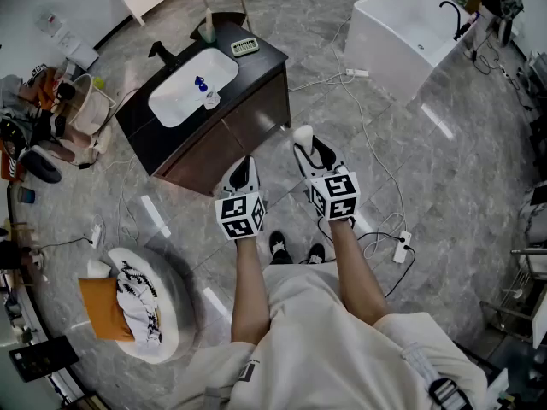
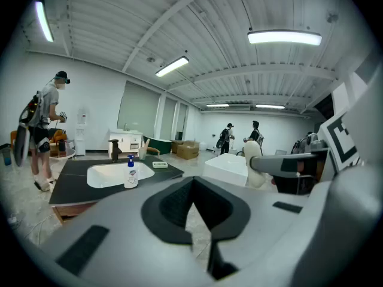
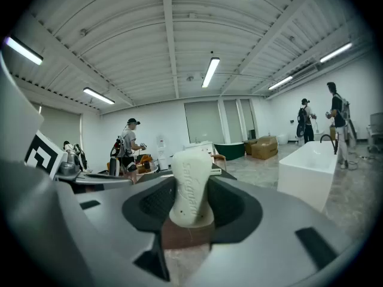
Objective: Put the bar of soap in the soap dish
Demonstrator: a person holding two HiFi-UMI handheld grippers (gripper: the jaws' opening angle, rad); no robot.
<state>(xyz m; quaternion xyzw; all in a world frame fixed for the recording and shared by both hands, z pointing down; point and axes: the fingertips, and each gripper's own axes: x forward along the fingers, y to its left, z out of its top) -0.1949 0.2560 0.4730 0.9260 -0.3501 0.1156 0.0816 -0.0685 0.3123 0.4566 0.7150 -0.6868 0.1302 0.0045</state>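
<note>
Right gripper (image 1: 308, 148): clenched on the soap (image 3: 191, 181); jaws stand wide, one pad on each side of the bar.
Soap: stands on end between the pads, top poking past the fingertips, embossed lettering toward that gripper's camera. In the head view it is the white tip at the gripper's front end.
Soap height: held in the air over the marble floor (image 1: 410, 195), in front of the vanity (image 1: 137, 131), not touching it.
Dish (image 1: 244, 46): on the vanity top at its far corner, beyond the sink (image 1: 175, 101); empty-looking grid, well apart from the soap.
Soap vs dish: the vanity's near edge and the sink lie between them; the dish is up and to the left of the gripper tip in the head view.
Left gripper (image 1: 244, 165): jaws pressed together, nothing between them; held just beside the right gripper, to its left.
Dispenser (image 2: 131, 173): upright on the sink's rim, near side.
Tub (image 1: 402, 32): white, on the floor to the right, well apart from both grippers.
</note>
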